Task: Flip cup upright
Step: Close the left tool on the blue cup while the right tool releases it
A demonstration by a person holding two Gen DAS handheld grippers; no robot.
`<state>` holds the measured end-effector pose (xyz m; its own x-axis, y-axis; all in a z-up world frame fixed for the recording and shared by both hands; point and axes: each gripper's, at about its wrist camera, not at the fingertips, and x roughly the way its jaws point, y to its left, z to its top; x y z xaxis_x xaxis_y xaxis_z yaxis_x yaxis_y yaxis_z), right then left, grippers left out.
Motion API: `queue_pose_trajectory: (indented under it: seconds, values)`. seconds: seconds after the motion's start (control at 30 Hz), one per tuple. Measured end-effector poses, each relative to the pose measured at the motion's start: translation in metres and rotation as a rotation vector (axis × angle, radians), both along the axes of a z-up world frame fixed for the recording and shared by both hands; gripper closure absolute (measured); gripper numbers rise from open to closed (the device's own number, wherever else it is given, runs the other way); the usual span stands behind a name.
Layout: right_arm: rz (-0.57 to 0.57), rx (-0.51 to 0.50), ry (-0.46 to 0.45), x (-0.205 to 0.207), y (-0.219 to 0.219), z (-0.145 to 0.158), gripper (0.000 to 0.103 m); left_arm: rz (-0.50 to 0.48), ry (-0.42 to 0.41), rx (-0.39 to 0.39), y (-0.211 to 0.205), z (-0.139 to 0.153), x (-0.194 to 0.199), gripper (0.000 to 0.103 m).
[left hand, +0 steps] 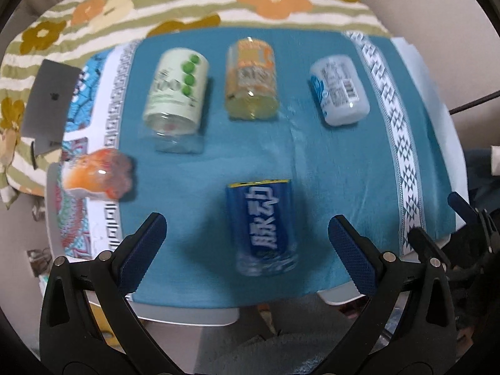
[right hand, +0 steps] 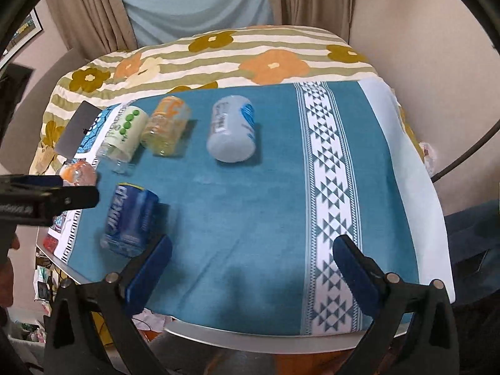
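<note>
A blue-labelled clear cup point(left hand: 264, 226) lies on its side on the teal cloth point(left hand: 218, 162), right between the fingers of my open left gripper point(left hand: 247, 250). It also shows in the right wrist view point(right hand: 129, 218), left of my open, empty right gripper point(right hand: 253, 268). Further back lie a green-dotted cup point(left hand: 175, 93), an orange cup point(left hand: 251, 78) and a white-blue cup point(left hand: 340, 89), all on their sides. An orange-pink cup point(left hand: 97, 173) sits at the left edge. The left gripper's finger point(right hand: 50, 200) shows at the left of the right wrist view.
The teal cloth point(right hand: 250, 187) covers a small table whose near edge point(right hand: 250, 340) is close under both grippers. A flowered striped blanket point(right hand: 218, 53) lies behind it. A grey card point(left hand: 47, 100) rests at the back left. Curtains and walls stand behind.
</note>
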<state>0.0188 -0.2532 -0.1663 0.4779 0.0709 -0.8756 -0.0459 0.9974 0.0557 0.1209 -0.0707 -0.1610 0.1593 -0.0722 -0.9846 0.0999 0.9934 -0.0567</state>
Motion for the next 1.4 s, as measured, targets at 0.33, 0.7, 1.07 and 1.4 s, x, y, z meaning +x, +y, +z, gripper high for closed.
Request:
queue_pose_trajectory:
  seconds: [0.33,0.7,1.07,1.4]
  values:
    - [0.060,0.108,0.033,0.012,-0.029,-0.033,0.000,0.093,0.177,0.035,-0.015,-0.047,0.018,0.000]
    - [0.057,0.162,0.064,0.027,-0.049,-0.055,0.000,0.153,0.294,0.062,-0.014,-0.073,0.034,0.007]
    - [0.055,0.181,0.070,0.038,-0.049,-0.059,0.000,0.166,0.367,0.038,-0.015,-0.102,0.034,0.033]
    - [0.036,0.176,0.057,0.039,-0.052,-0.054,0.000,0.150,0.315,0.002,-0.003,-0.094,0.027,0.035]
